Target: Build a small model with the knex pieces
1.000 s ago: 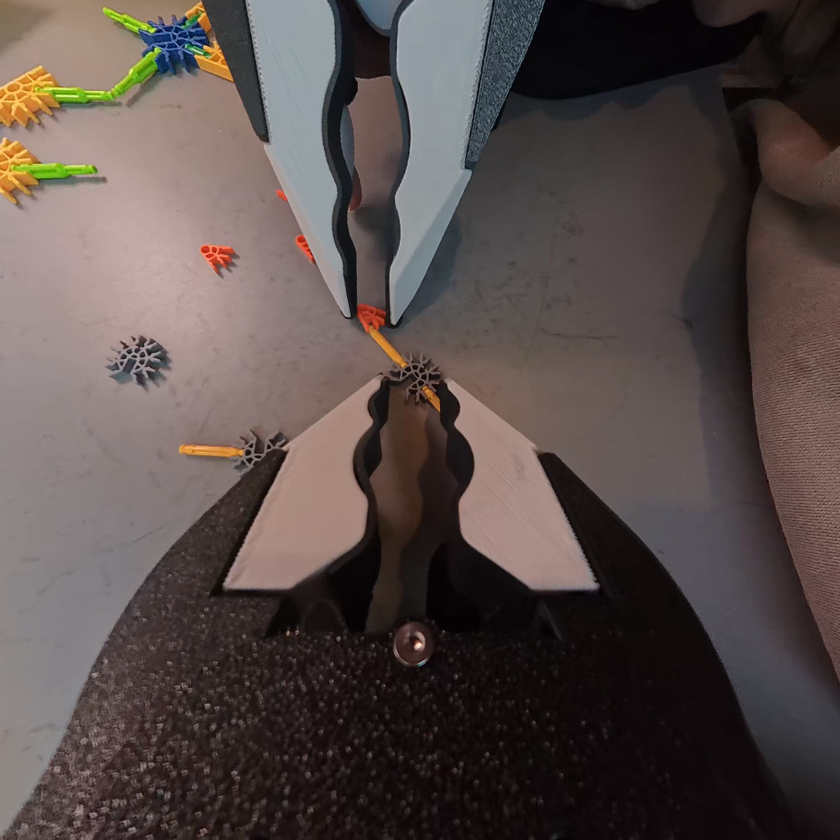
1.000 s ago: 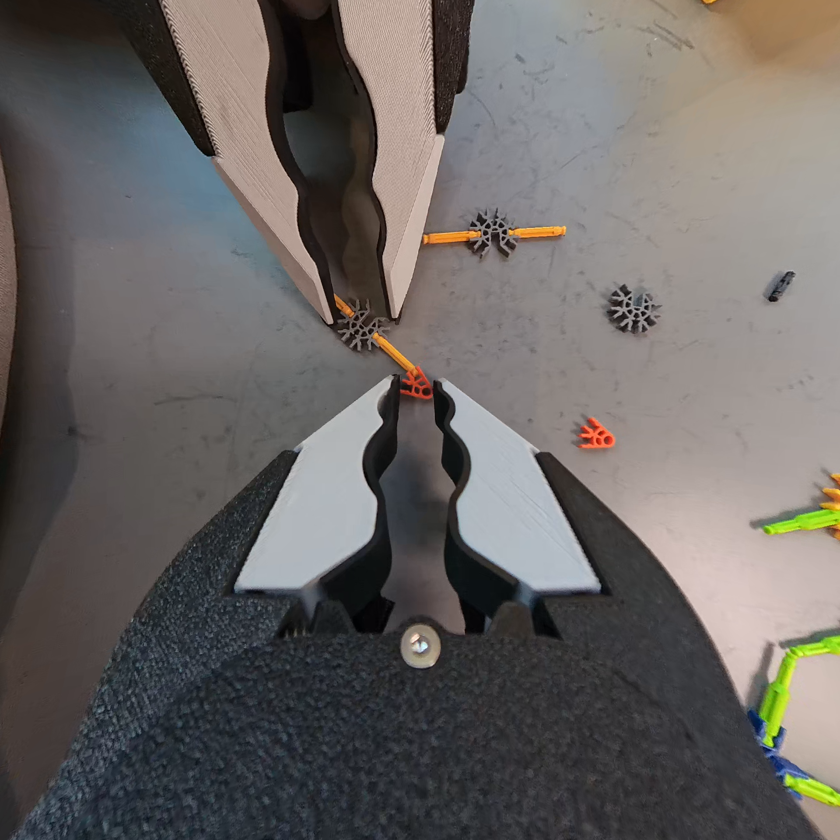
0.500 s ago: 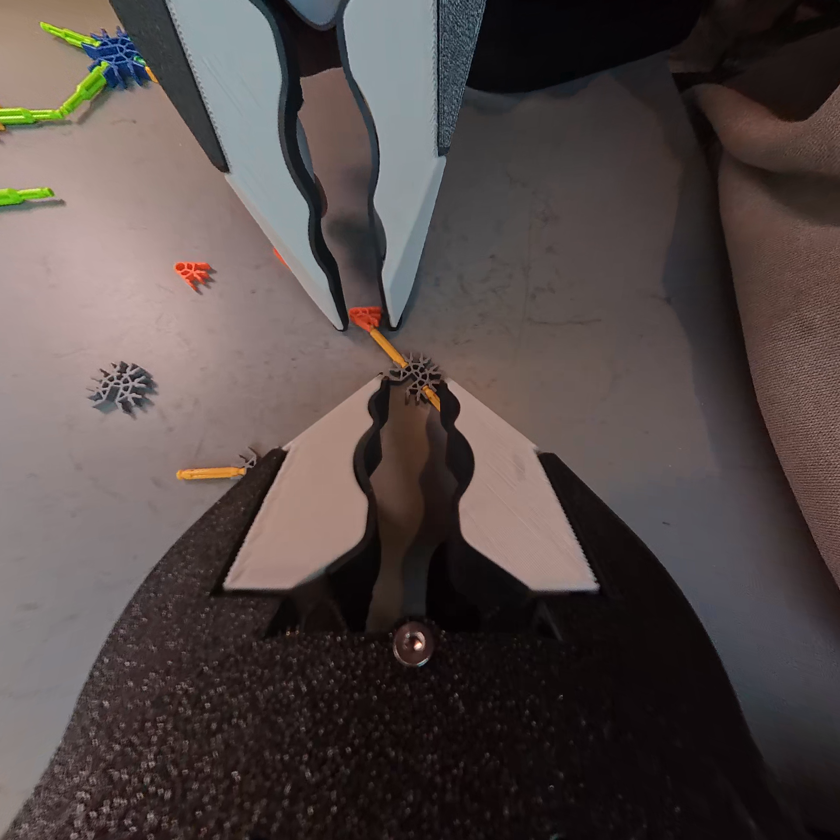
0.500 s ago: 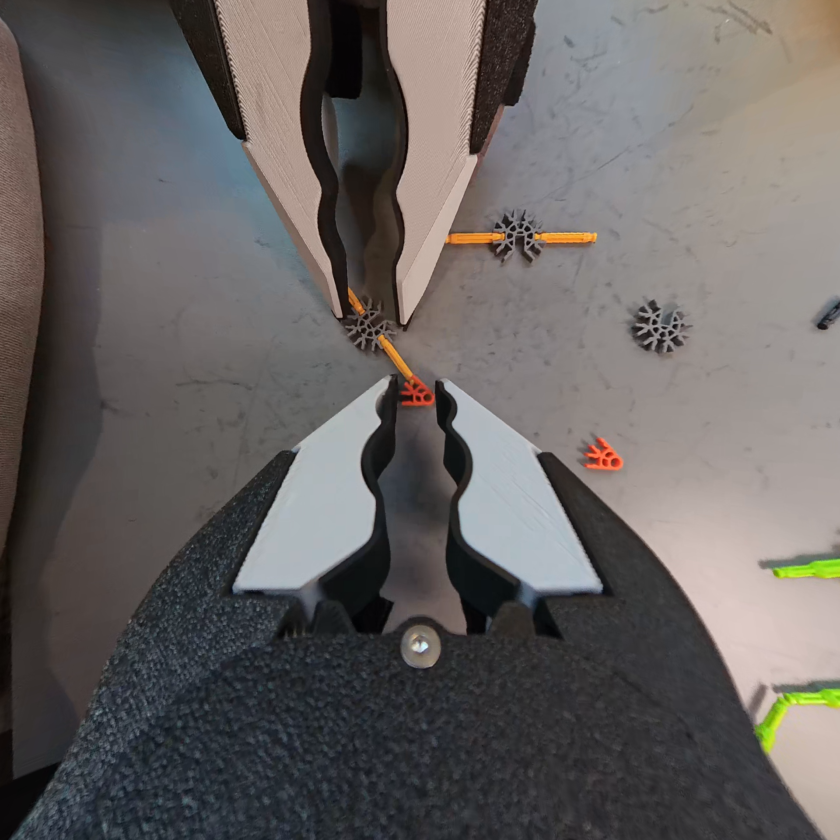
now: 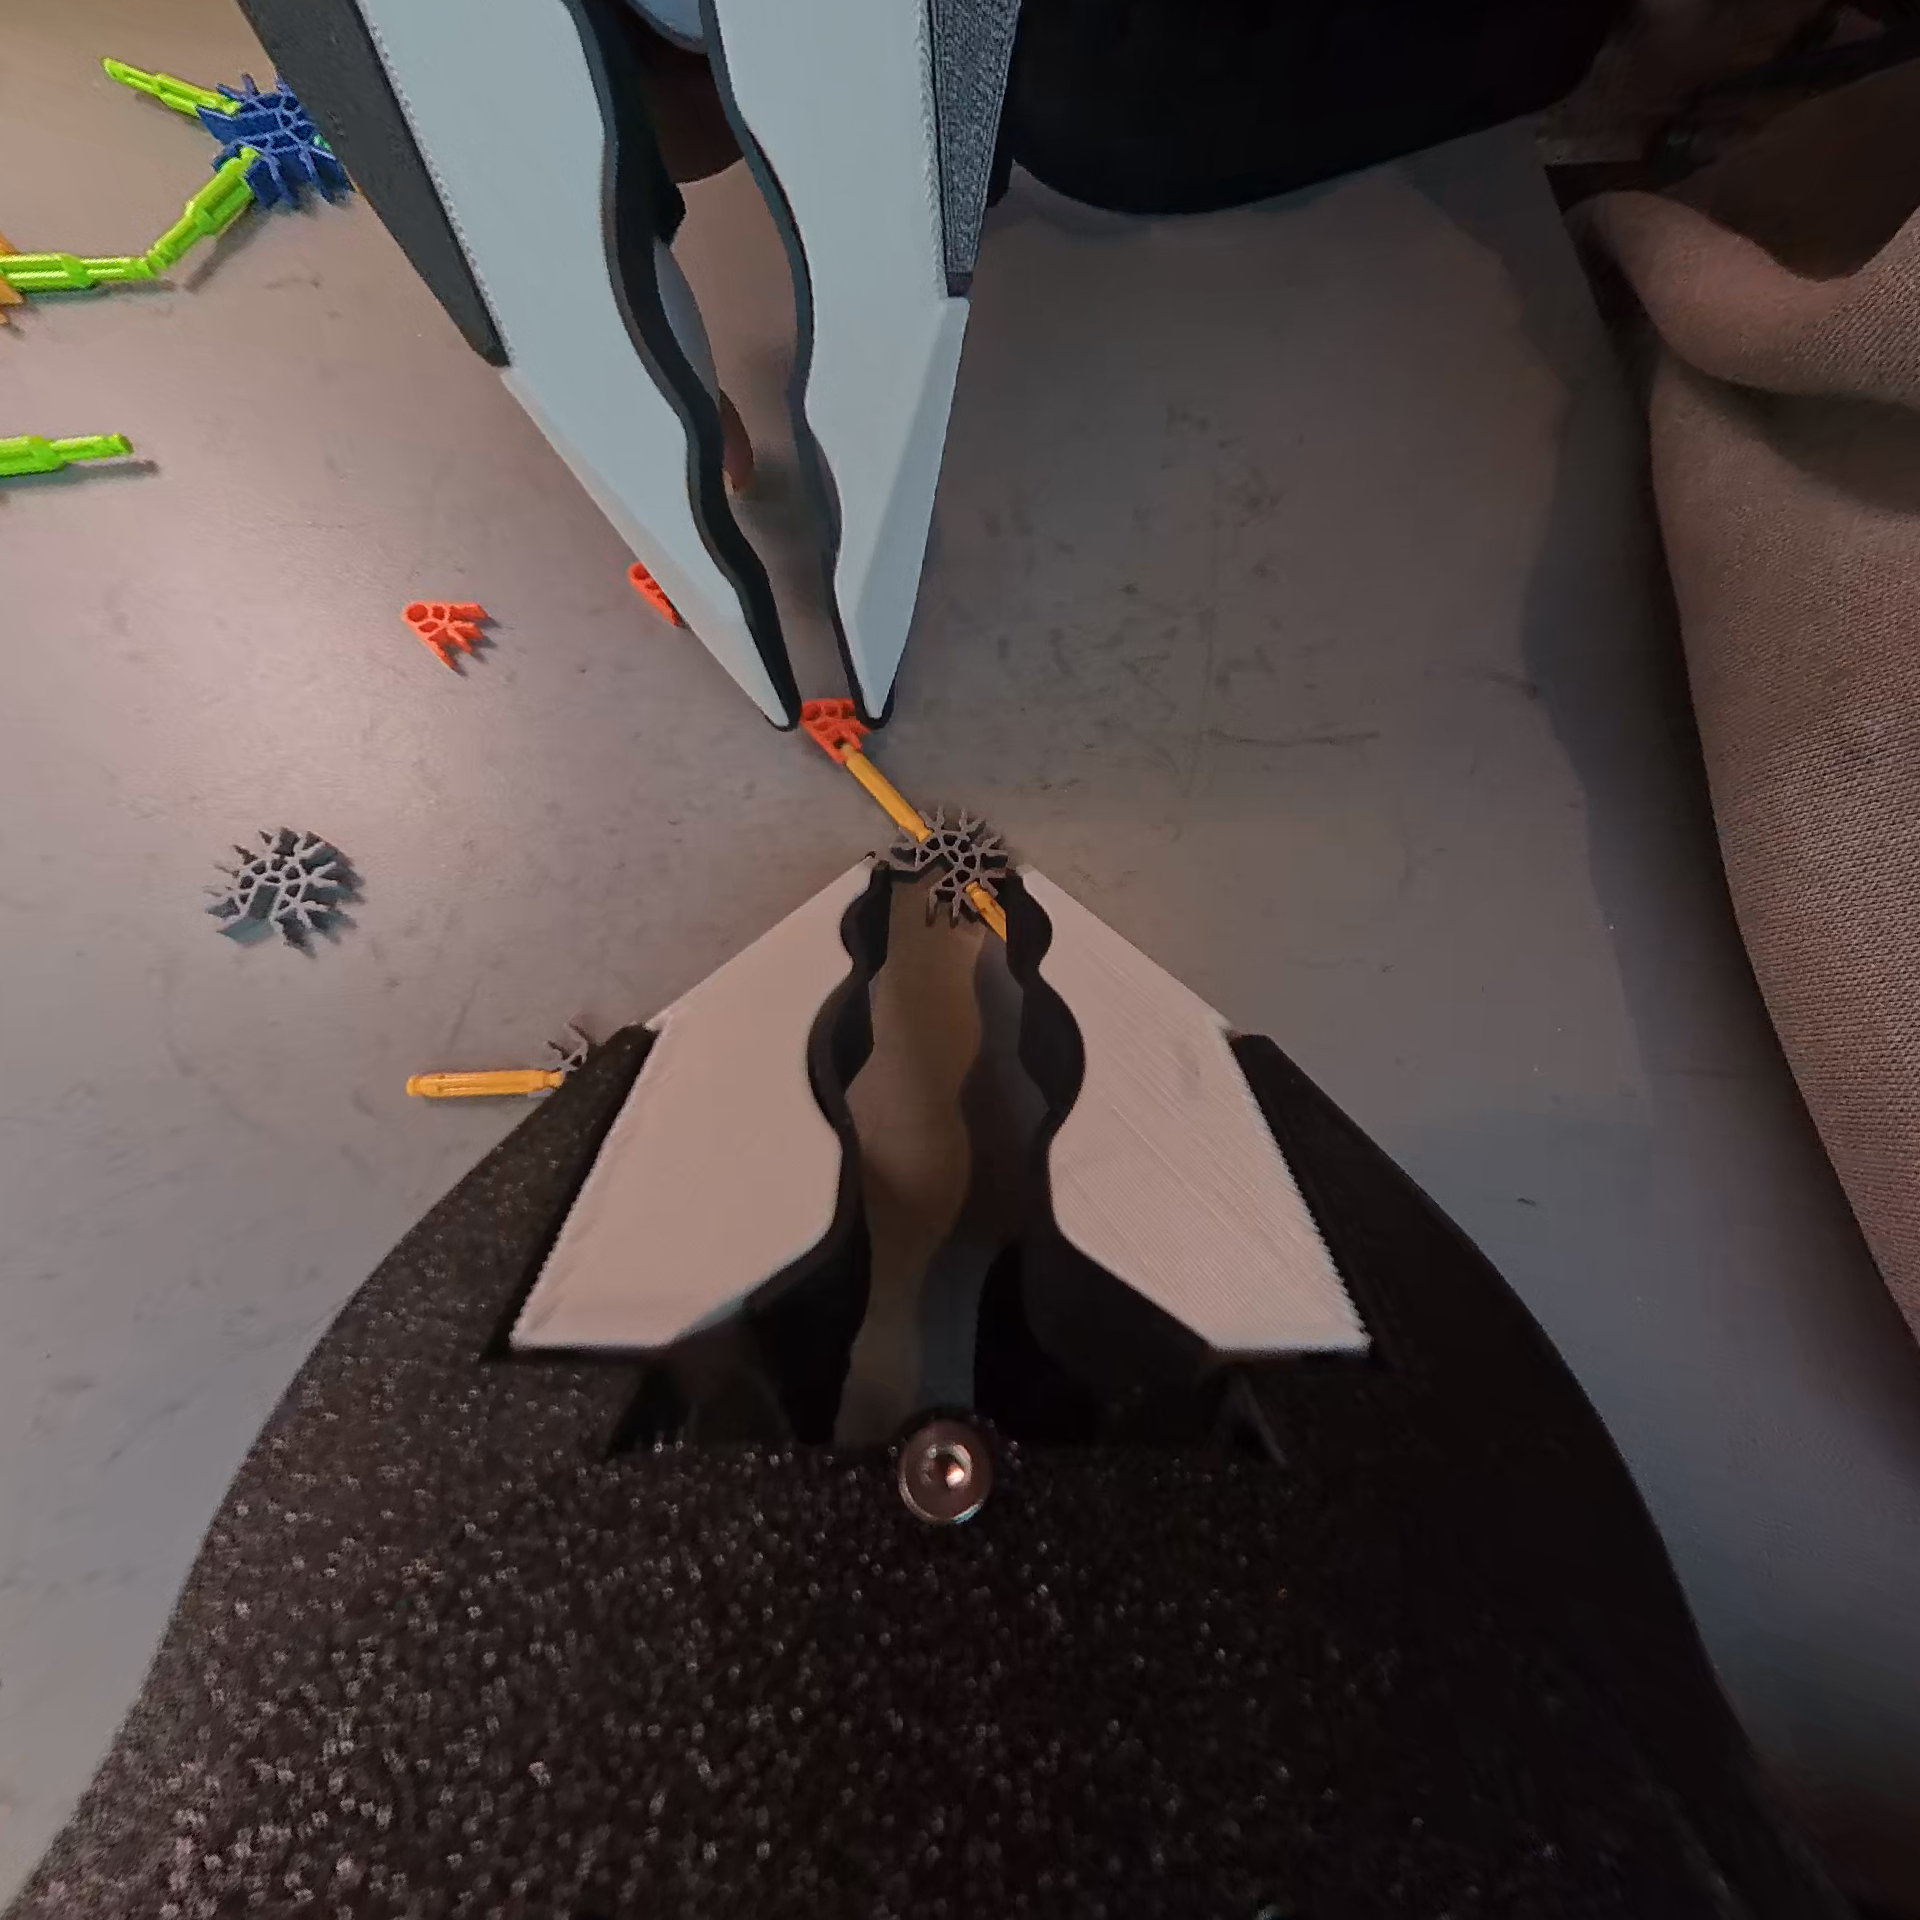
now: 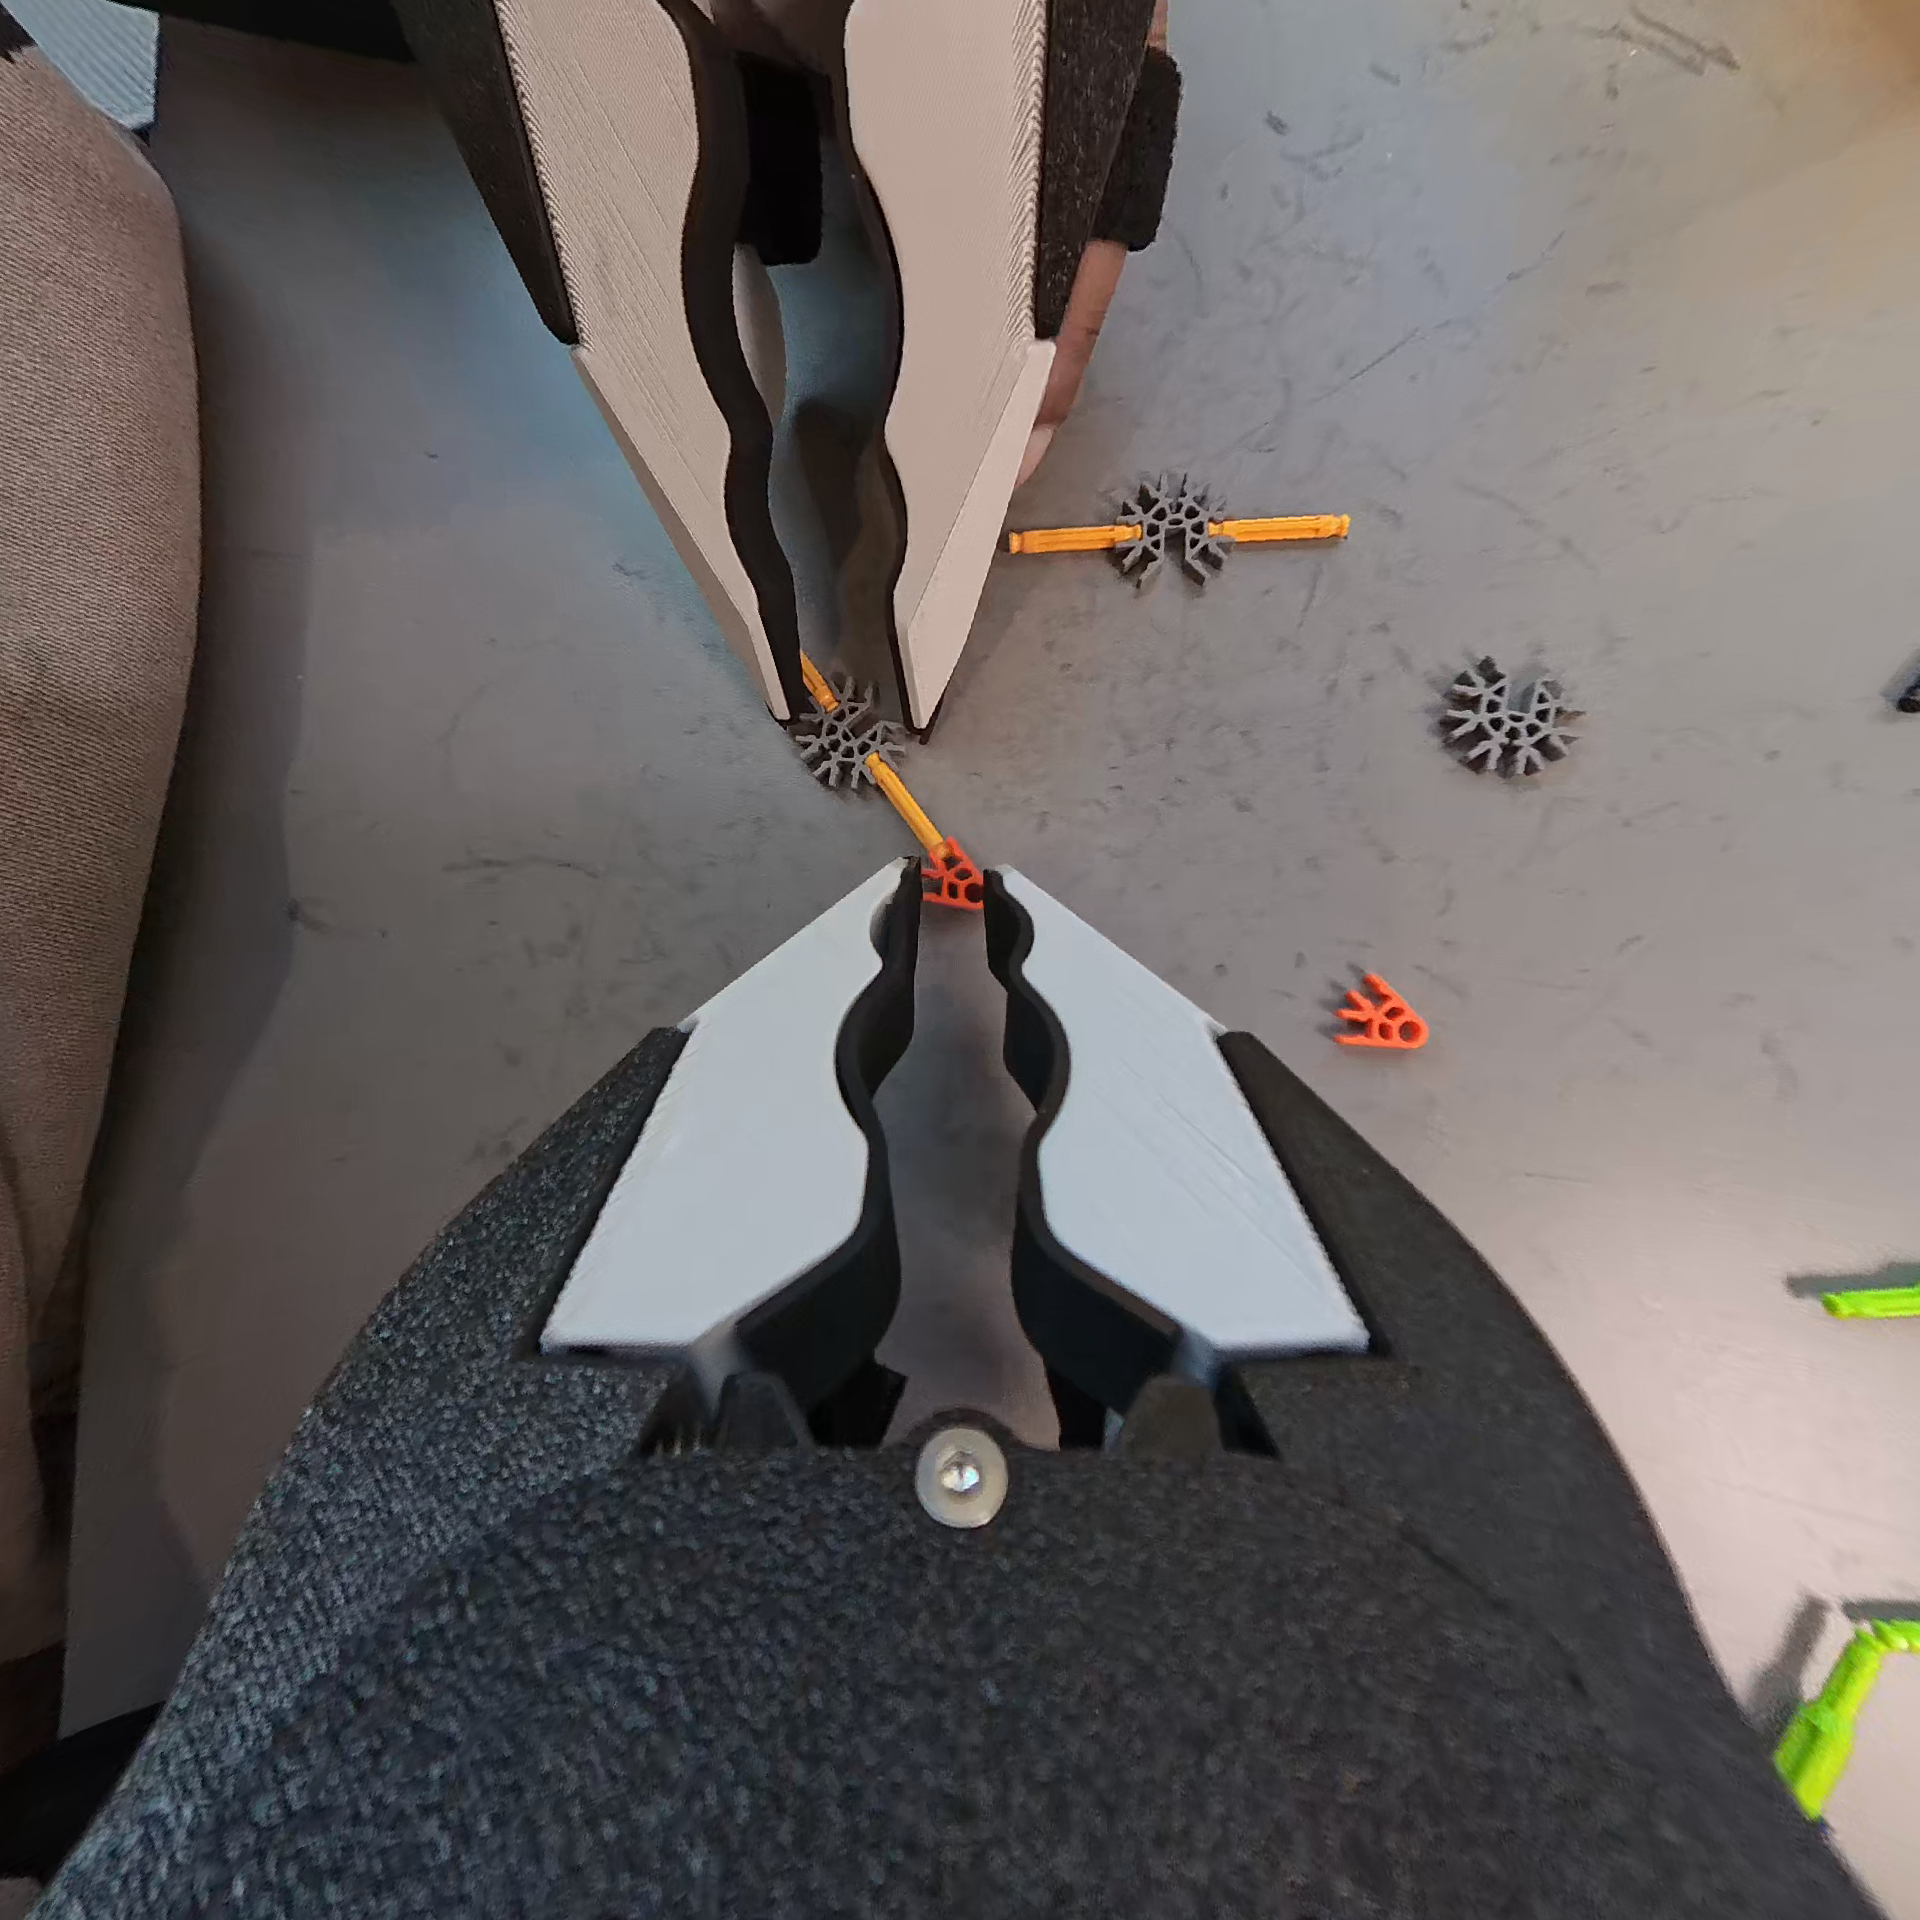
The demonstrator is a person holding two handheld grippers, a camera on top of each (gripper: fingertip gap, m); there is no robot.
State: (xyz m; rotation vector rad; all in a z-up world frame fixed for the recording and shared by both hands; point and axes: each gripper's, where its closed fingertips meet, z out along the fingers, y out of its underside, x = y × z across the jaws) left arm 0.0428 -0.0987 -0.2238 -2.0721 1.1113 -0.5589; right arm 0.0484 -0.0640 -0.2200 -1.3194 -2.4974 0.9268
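Note:
A short yellow rod (image 5: 883, 790) lies low over the grey table (image 5: 1247, 727), joining a grey snowflake connector (image 5: 951, 857) to a small orange connector (image 5: 828, 717). My left gripper (image 5: 948, 871) is shut on the grey connector (image 6: 847, 738). My right gripper (image 6: 951, 871) faces it tip to tip and is shut on the orange connector (image 6: 954, 883). The right gripper (image 5: 831, 717) comes in from the top of the left wrist view, and the left gripper (image 6: 852, 717) does the same in the right wrist view. The rod (image 6: 909, 805) spans the short gap between them.
Loose on the table are a grey connector (image 6: 1507, 717), an orange connector (image 6: 1382, 1013), and a grey connector with two yellow rods (image 6: 1174, 530). Green rods with a blue connector (image 5: 270, 135) lie far left. Beige cloth (image 5: 1787, 623) borders the table's side. My right fingertips sit around 4 centimeters from my left ones.
Both grippers keep their hold on the joined pieces. The pair has shifted slightly over the table, so the loose parts sit a little differently in each view.

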